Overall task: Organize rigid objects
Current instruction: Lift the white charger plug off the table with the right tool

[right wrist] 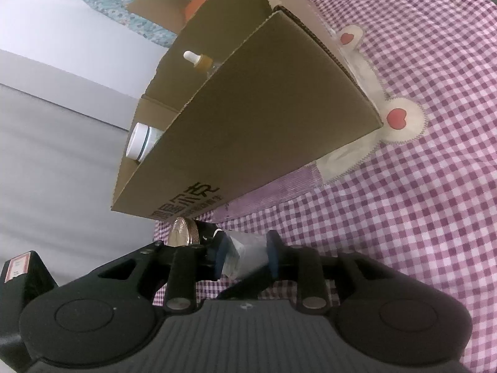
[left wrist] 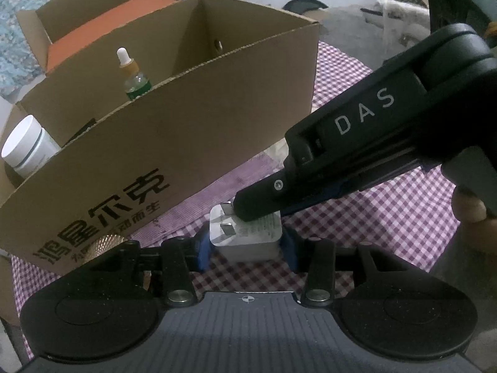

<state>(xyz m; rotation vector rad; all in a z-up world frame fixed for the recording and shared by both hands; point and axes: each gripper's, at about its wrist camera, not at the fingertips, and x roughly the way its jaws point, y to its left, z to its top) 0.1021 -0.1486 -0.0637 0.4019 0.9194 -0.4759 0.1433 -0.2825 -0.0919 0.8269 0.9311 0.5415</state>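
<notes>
A white plug adapter [left wrist: 247,237] with metal prongs sits between the blue pads of my left gripper [left wrist: 245,248], which is shut on it just above the checked cloth. My right gripper [left wrist: 257,209] comes in from the upper right and its fingers press on the adapter's top and far side. In the right wrist view the adapter [right wrist: 247,248] sits between the pads of the right gripper [right wrist: 245,253], which is shut on it. An open cardboard box [left wrist: 186,118] stands just behind, holding a dropper bottle [left wrist: 133,74] and a white jar [left wrist: 26,146].
A purple checked cloth [right wrist: 403,186] with a rabbit patch covers the table. A gold knurled lid [right wrist: 183,231] lies by the box's front left corner. An orange box [left wrist: 102,34] is in the carton's far end. The carton [right wrist: 248,108] is close on the left.
</notes>
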